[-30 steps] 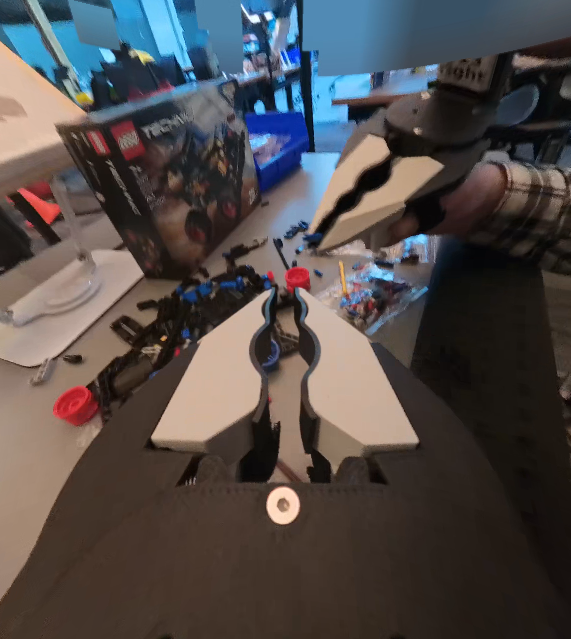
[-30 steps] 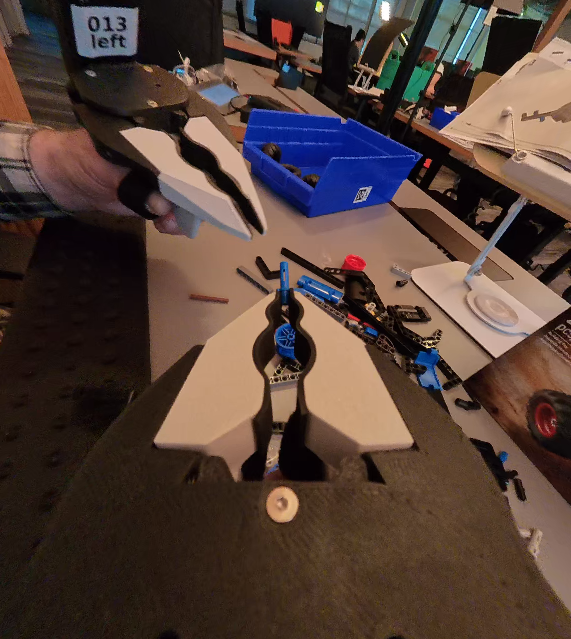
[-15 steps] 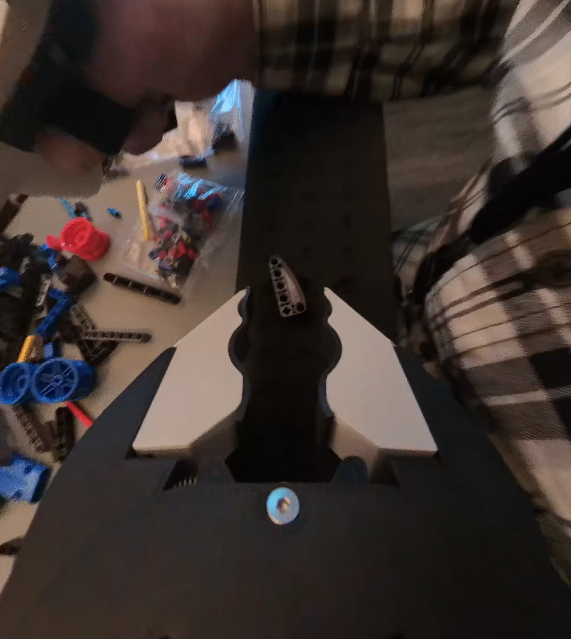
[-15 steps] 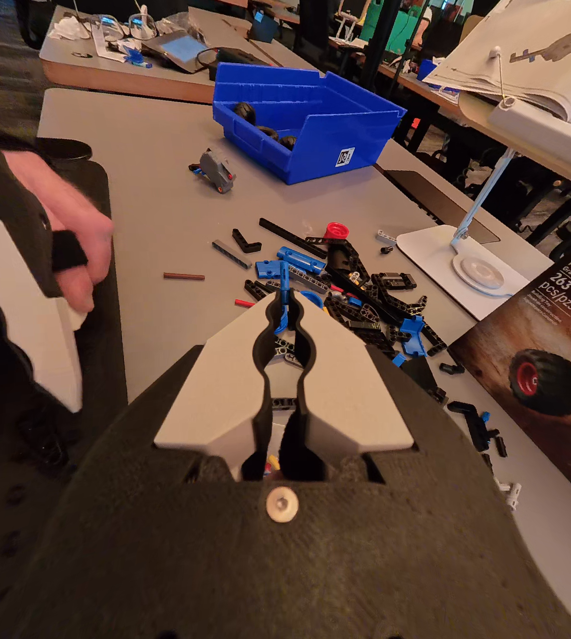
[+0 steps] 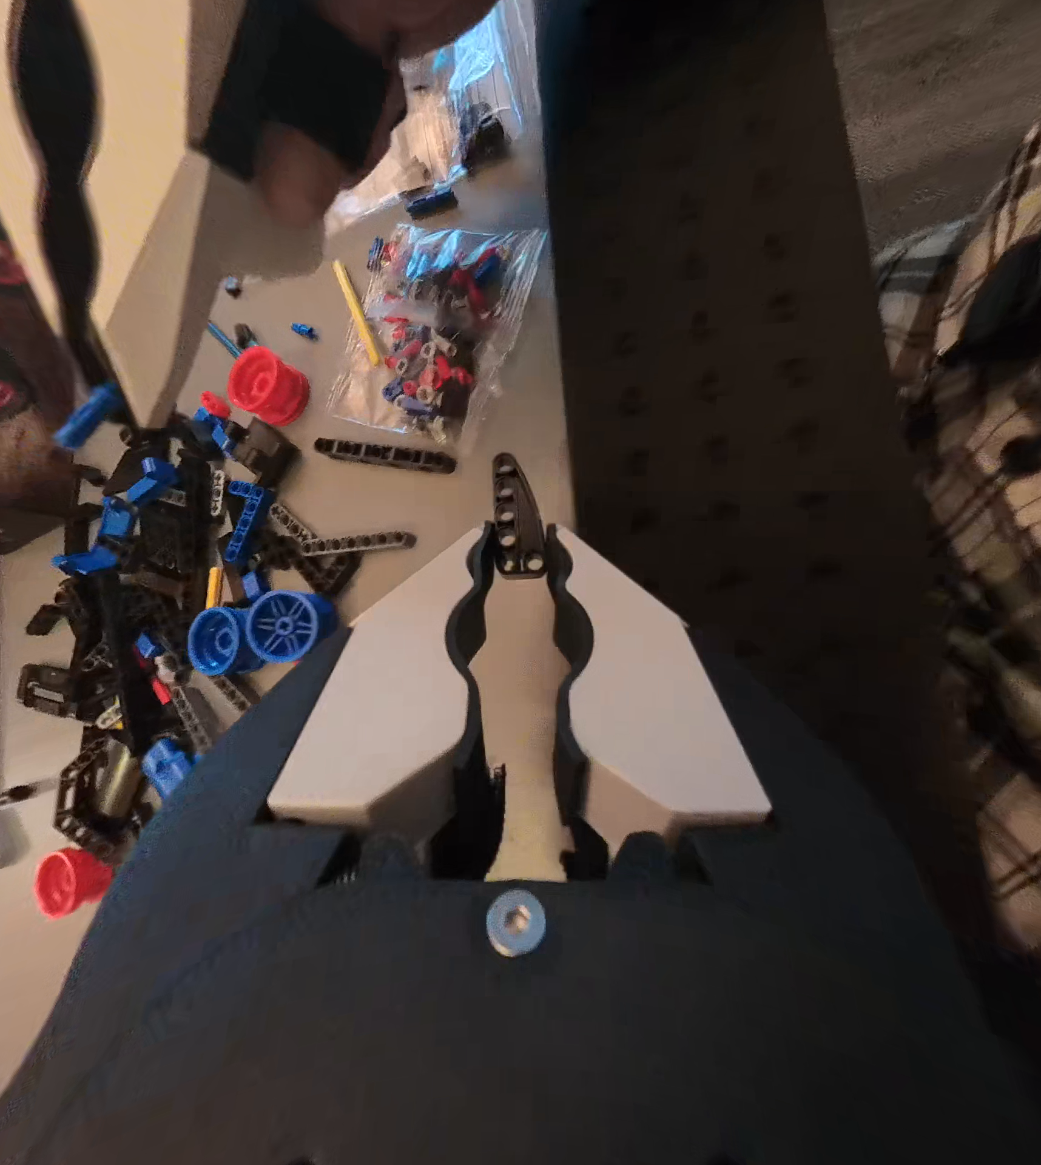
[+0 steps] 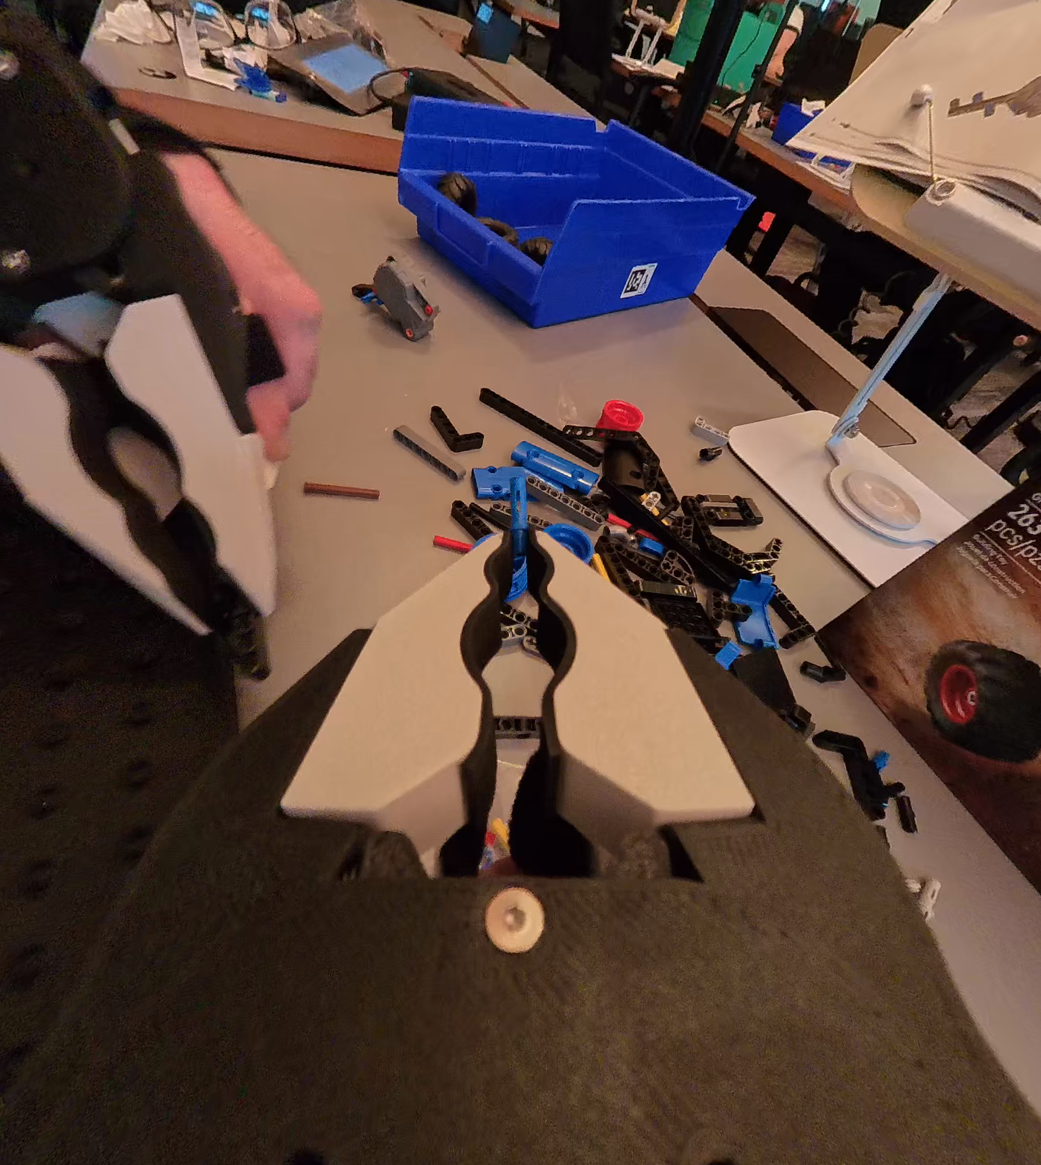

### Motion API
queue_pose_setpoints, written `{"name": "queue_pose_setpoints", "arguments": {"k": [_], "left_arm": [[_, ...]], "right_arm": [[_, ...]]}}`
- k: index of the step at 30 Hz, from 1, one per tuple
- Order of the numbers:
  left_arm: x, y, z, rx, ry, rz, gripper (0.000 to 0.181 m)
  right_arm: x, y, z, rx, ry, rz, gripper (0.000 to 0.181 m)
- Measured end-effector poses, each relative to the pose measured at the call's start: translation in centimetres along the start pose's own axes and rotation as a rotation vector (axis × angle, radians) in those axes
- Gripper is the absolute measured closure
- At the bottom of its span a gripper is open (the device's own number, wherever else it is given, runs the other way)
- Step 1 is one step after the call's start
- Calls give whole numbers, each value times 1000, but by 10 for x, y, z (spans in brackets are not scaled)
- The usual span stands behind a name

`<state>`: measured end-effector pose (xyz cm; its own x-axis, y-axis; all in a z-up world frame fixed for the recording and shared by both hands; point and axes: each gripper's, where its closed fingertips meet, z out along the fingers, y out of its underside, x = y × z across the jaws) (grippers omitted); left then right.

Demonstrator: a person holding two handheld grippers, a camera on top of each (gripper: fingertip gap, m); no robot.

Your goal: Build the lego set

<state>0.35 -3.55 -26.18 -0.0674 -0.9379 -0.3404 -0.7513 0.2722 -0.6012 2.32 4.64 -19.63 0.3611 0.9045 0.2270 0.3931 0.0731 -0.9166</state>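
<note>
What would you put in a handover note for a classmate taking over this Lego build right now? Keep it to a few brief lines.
Left gripper: fingers straddle a black curved panel at the table's near edge; I cannot tell whether it is gripped.
Right gripper: shut on a thin blue piece, held above the loose parts pile.
Parts: sealed bag of small parts near the edge; black tyres in the blue bin; the set's box at the right.
Done: nothing assembled that I can see.
Left: seemingly almost the whole build.
</note>
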Motion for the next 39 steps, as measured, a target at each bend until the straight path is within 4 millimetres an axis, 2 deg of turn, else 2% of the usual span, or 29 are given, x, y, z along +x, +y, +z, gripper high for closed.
{"name": "queue_pose_setpoints", "arguments": {"k": [3, 10, 12, 19, 24, 27, 33, 37, 39], "left_arm": [[-12, 22, 2, -51, 63, 82, 167], [-14, 46, 11, -95, 260, 199, 167], [-13, 48, 13, -85, 314, 190, 167], [-22, 43, 11, -87, 332, 142, 167], [-30, 48, 9, -98, 263, 111, 168], [-31, 51, 4, -111, 283, -20, 168], [-13, 56, -15, -213, 535, -310, 168], [-8, 59, -12, -292, 608, -446, 168], [-18, 61, -1, -304, 555, -517, 165]], "right_arm": [[-1, 5, 1, -26, -6, -11, 180], [-2, 15, 4, -64, -24, -9, 179], [-1, 16, 4, -68, -24, -9, 179], [1, 17, 4, -67, -23, 1, 179], [0, 17, 4, -68, -27, -3, 179], [-1, 18, 5, -75, -27, -12, 179], [-5, 19, 7, -86, -30, -40, 179], [-5, 16, 5, -71, -29, -36, 179], [-6, 16, 5, -72, -34, -39, 179]]}}
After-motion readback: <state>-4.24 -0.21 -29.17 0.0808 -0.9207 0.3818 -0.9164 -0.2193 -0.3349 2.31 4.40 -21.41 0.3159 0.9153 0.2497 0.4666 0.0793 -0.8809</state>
